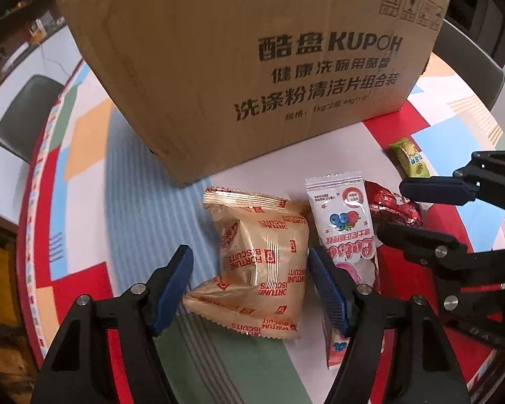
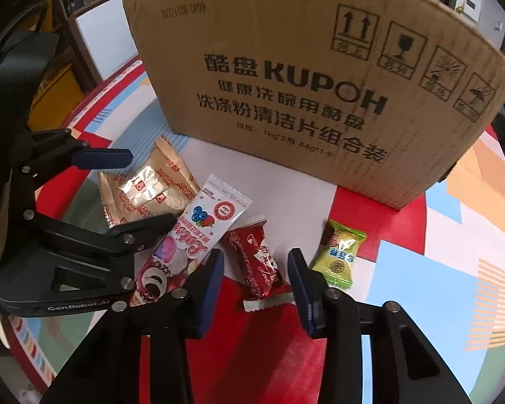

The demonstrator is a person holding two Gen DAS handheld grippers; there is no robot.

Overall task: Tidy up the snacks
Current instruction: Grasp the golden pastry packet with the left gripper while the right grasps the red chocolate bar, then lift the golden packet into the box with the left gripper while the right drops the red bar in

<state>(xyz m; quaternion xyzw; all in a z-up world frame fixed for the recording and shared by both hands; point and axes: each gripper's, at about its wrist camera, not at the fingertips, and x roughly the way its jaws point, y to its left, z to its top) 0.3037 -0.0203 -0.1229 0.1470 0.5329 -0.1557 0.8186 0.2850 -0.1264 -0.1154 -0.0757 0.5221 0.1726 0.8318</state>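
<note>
Cardboard box (image 2: pixel 306 77), four snack packets, two gaping grippers.

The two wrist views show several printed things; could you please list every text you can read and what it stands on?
"酷盘 KUPOH", "洗涤粉清洁片组合装": cardboard box.
"FORTUNE BISCUITS": gold packet.
"Love": red candy.
"GenRobot.AI": left gripper, its body.
Handling symbols on the box corner; their captions are too small.
Date stamp, white packet script, green candy: blurred, unreadable.

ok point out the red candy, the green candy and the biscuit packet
red candy (image 2: pixel 260 262), right wrist view, middle of wrapper
green candy (image 2: pixel 340 252), right wrist view, centre of wrapper
biscuit packet (image 1: pixel 262 256), left wrist view, middle of top packet
</note>
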